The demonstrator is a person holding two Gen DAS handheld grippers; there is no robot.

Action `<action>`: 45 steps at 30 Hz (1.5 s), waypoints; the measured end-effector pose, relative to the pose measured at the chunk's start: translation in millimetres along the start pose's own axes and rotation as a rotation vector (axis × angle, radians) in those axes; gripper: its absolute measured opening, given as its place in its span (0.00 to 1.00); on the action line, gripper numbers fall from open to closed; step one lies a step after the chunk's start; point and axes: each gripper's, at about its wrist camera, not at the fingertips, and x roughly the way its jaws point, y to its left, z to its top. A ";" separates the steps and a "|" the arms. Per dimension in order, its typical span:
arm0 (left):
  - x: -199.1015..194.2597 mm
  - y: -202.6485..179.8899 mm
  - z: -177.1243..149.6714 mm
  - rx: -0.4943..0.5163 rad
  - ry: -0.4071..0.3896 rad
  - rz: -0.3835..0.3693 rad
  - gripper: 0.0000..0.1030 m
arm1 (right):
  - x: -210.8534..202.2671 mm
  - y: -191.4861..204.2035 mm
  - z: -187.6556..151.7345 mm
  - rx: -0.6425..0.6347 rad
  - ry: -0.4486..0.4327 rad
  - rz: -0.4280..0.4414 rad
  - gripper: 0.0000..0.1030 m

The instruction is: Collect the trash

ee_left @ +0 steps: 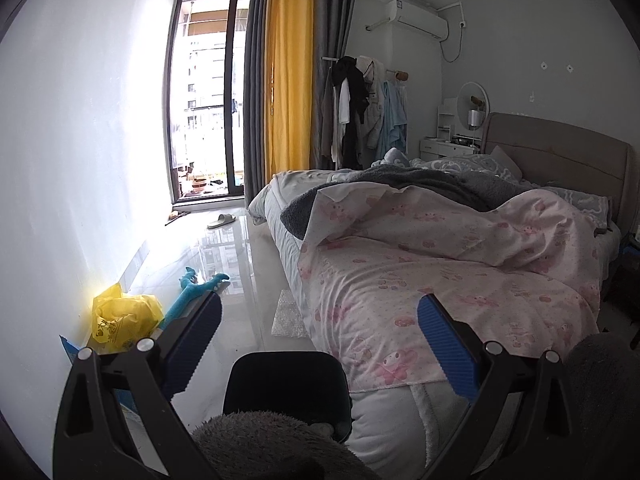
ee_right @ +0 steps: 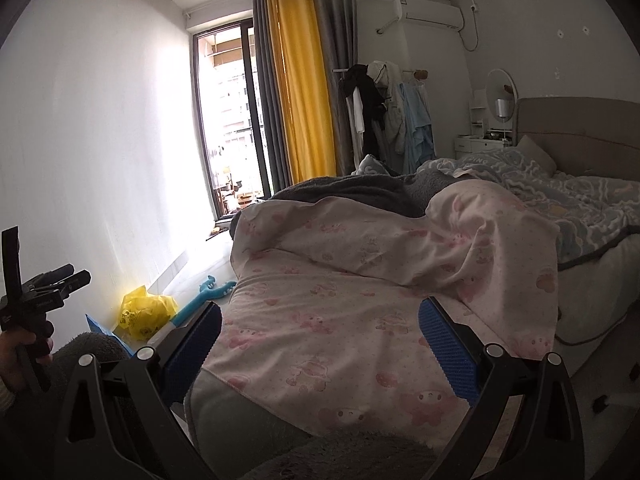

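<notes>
A crumpled yellow plastic bag (ee_left: 120, 318) lies on the floor by the left wall; it also shows in the right wrist view (ee_right: 146, 314). A flat blue paper packet (ee_left: 74, 346) lies beside it. A sheet of bubble wrap (ee_left: 289, 314) lies on the floor against the bed. My left gripper (ee_left: 318, 344) is open and empty, held above a black chair seat (ee_left: 286, 388). My right gripper (ee_right: 320, 346) is open and empty over the foot of the bed. The left gripper's body shows at the left edge of the right wrist view (ee_right: 36, 300).
A bed (ee_left: 440, 264) with a pink patterned quilt fills the right side. A blue plush toy (ee_left: 192, 290) and a slipper (ee_left: 222, 220) lie on the glossy floor. A balcony door (ee_left: 208, 96), curtains (ee_left: 288, 72) and a clothes rack (ee_left: 360, 108) stand at the far end.
</notes>
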 end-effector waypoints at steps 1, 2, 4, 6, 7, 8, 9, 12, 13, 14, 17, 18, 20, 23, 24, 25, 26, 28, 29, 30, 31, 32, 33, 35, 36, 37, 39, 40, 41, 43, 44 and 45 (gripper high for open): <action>-0.5 0.3 0.1 0.001 0.000 0.001 0.97 | -0.5 0.6 -0.5 -0.002 0.001 -0.001 0.97; -0.5 0.2 0.1 0.004 0.000 0.002 0.97 | -1.1 1.0 -0.7 -0.005 0.002 -0.002 0.97; 0.5 -2.1 -0.4 0.016 0.002 0.006 0.97 | -1.5 1.8 -0.6 -0.013 0.002 -0.004 0.97; 0.5 -4.7 -1.4 0.030 0.003 0.008 0.97 | -0.7 2.4 -0.6 -0.021 0.006 -0.004 0.97; 0.4 -5.1 -1.6 0.036 0.002 0.008 0.97 | -0.1 2.9 -0.6 -0.024 0.007 -0.004 0.97; 0.4 -5.3 -2.0 0.039 0.002 0.008 0.97 | 0.3 3.6 -0.2 -0.026 0.008 -0.003 0.97; 1.1 -6.4 -1.9 0.040 0.002 0.008 0.97 | 0.5 3.6 -0.1 -0.027 0.008 -0.003 0.97; 2.0 -5.8 -2.3 0.040 0.006 0.008 0.97 | 0.5 4.0 -0.1 -0.027 0.007 -0.004 0.97; 1.9 -5.9 -2.3 0.041 0.005 0.009 0.97 | 0.6 4.0 -0.1 -0.028 0.009 -0.004 0.97; 1.8 -5.7 -2.3 0.041 0.005 0.009 0.97 | 0.5 4.2 -0.3 -0.027 0.009 -0.004 0.97; 2.4 -5.4 -2.3 0.043 0.005 0.008 0.97 | 0.2 4.3 -0.2 -0.026 0.008 -0.004 0.97; 2.1 -6.1 -2.2 0.042 0.005 0.009 0.97 | 0.2 4.4 -0.3 -0.025 0.008 -0.004 0.97; 2.2 -5.8 -2.4 0.044 0.006 0.011 0.97 | 0.3 4.4 -0.3 -0.027 0.008 -0.004 0.97; 3.1 -6.3 -3.0 0.043 0.006 0.008 0.97 | 0.1 4.7 -0.4 -0.027 0.008 -0.004 0.97; 2.8 -7.3 -2.8 0.041 0.006 0.009 0.97 | 0.2 4.8 -0.4 -0.028 0.008 -0.005 0.97; 2.8 -7.3 -2.7 0.041 0.006 0.009 0.97 | 0.0 4.9 -0.5 -0.028 0.008 -0.005 0.97; 2.8 -7.0 -2.7 0.040 0.006 0.009 0.97 | -0.1 5.1 -0.5 -0.028 0.008 -0.005 0.97; 3.7 -7.5 -3.0 0.040 0.007 0.008 0.97 | -0.1 5.1 -0.6 -0.028 0.008 -0.006 0.97; 4.0 -7.4 -3.3 0.039 0.008 0.007 0.97 | 0.0 5.0 -0.6 -0.028 0.009 -0.005 0.97; 4.3 -7.4 -3.9 0.039 0.008 0.007 0.97 | 0.0 5.0 -0.5 -0.028 0.009 -0.006 0.97; 4.1 -7.3 -3.7 0.040 0.007 0.007 0.97 | 0.1 4.9 -0.5 -0.028 0.009 -0.005 0.97; 4.1 -7.3 -3.7 0.040 0.007 0.007 0.97 | 0.2 4.8 -0.5 -0.029 0.009 -0.005 0.97; 4.0 -7.2 -3.8 0.040 0.006 0.007 0.97 | 0.1 5.0 -0.5 -0.029 0.009 -0.005 0.97; 4.4 -7.2 -4.0 0.040 0.007 0.007 0.97 | 0.0 5.4 -0.4 -0.030 0.009 -0.006 0.97; 4.3 -7.2 -4.0 0.039 0.007 0.007 0.97 | -0.1 5.4 -0.3 -0.030 0.009 -0.006 0.97; 4.3 -7.2 -4.0 0.039 0.007 0.006 0.97 | 0.0 5.5 -0.4 -0.029 0.009 -0.006 0.97; 4.6 -7.1 -4.3 0.037 0.007 0.006 0.97 | -0.1 5.0 -0.2 -0.028 0.009 -0.006 0.97; 4.5 -7.2 -4.4 0.037 0.007 0.006 0.97 | 0.3 4.8 -0.1 -0.029 0.010 -0.005 0.97; 4.6 -7.1 -4.5 0.037 0.007 0.006 0.97 | 0.5 4.4 0.0 -0.029 0.010 -0.005 0.97; 4.8 -7.2 -4.7 0.038 0.008 0.005 0.97 | 0.5 4.0 0.2 -0.029 0.009 -0.004 0.97; 4.5 -7.0 -4.4 0.038 0.007 0.005 0.97 | 0.6 3.9 0.4 -0.029 0.009 -0.004 0.97; 4.5 -7.0 -4.3 0.039 0.007 0.006 0.97 | 0.9 3.6 0.4 -0.030 0.009 -0.004 0.97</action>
